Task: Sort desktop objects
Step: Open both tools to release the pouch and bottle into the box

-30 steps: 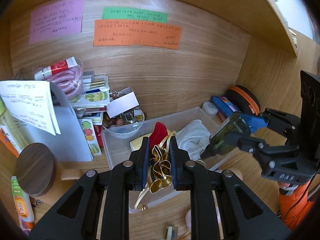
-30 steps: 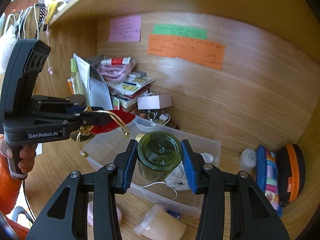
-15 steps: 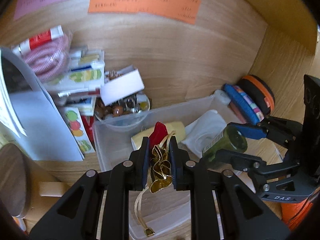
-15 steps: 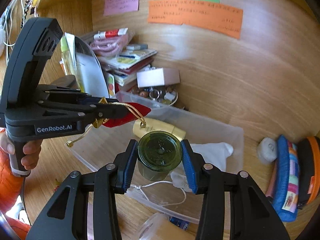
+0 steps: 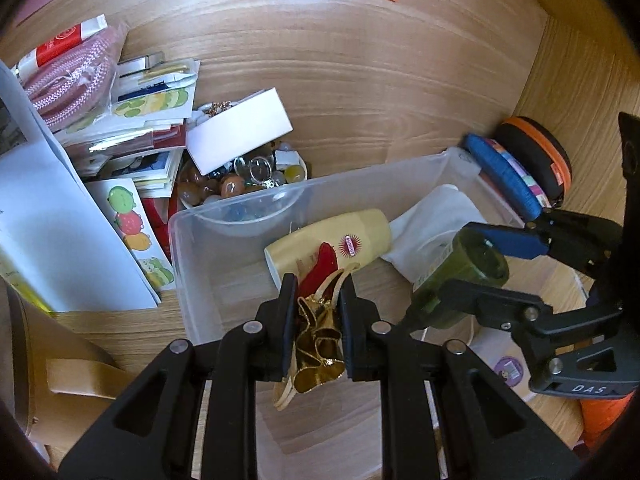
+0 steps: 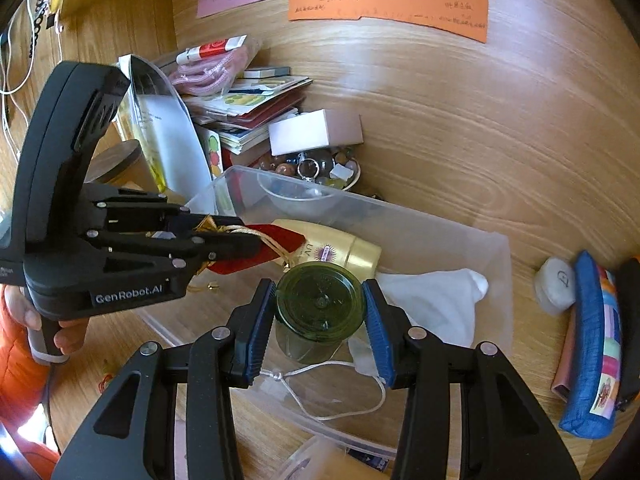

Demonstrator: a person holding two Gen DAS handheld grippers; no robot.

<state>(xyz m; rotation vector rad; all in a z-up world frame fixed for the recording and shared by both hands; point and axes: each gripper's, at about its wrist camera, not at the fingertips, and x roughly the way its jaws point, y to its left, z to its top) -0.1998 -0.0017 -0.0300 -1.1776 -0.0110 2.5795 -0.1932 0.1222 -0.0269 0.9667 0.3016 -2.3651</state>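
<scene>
Bin point(image 5: 192, 240) left half bare; yellow bottle point(image 5: 352, 240), white cloth point(image 5: 436, 220) crowd far-right part.

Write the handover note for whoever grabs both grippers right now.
Left gripper: shut on the red and gold fabric ornament with gold cord, held over the clear plastic bin.
Right gripper: shut on the small green glass jar, also over the bin, beside the left one.
Done: the pale yellow tube with a red sunburst label and the white cloth pouch already lie in the bin.
Left: release the ornament and the jar into the bin. The blue patchwork pouch and the black case with orange trim sit outside it, against the right wall.
</scene>
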